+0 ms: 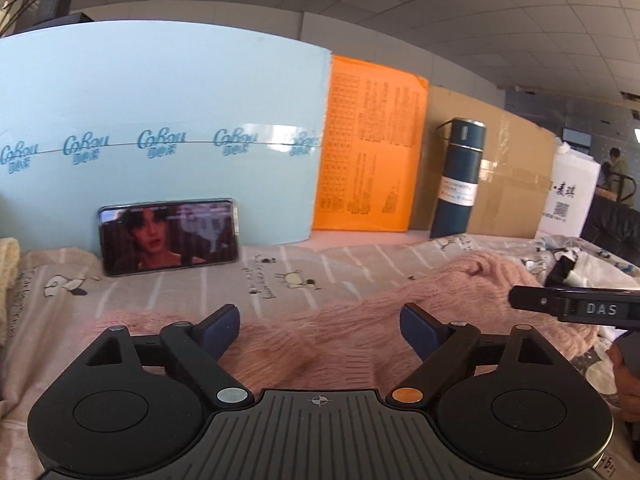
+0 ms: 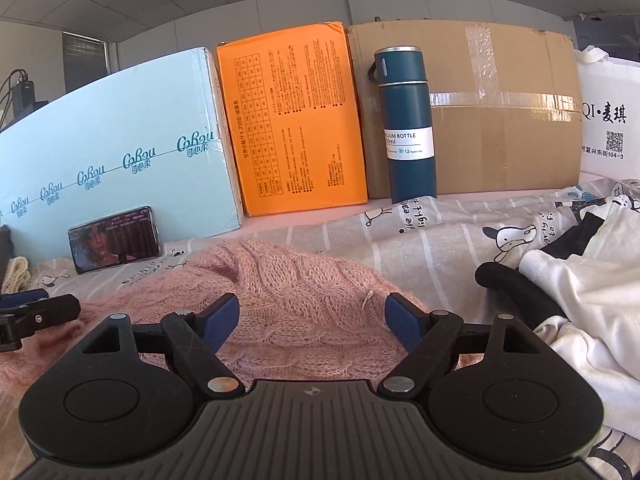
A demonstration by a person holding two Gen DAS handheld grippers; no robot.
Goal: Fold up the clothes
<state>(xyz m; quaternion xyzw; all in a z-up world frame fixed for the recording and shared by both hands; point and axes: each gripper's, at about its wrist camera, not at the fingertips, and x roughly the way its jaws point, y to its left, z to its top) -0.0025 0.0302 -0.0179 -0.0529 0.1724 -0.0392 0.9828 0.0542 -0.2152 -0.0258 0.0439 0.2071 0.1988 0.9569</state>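
Both sets of jaws are spread wide, nothing pinched in either. The left gripper (image 1: 320, 328) is angled slightly down over the pink sweater (image 1: 360, 320), blue pads (image 1: 224, 328) clear of the knit on both sides. Same deal with the right gripper (image 2: 314, 322): tipped a bit downward, pads apart, the sweater (image 2: 296, 296) bunched up just under and ahead of them. No fabric is seen clamped anywhere.

The two grippers are held close side by side; the right one's finger is seen poking in at the edge of the left view, and the left one's finger at the edge of the right view. A bit of a hand (image 1: 628, 384) is caught at the far right of the left view.

The sweater is spread in a rumpled heap on the sheet (image 2: 440, 240), which is printed with cartoon animals. A white-and-black garment (image 2: 580, 280) is piled just right of it. Further back, a phone (image 1: 170, 236) is propped against a blue box (image 1: 160, 120), then an orange box (image 2: 296, 120), a flask (image 2: 408, 128) and a cardboard box (image 2: 500, 120).
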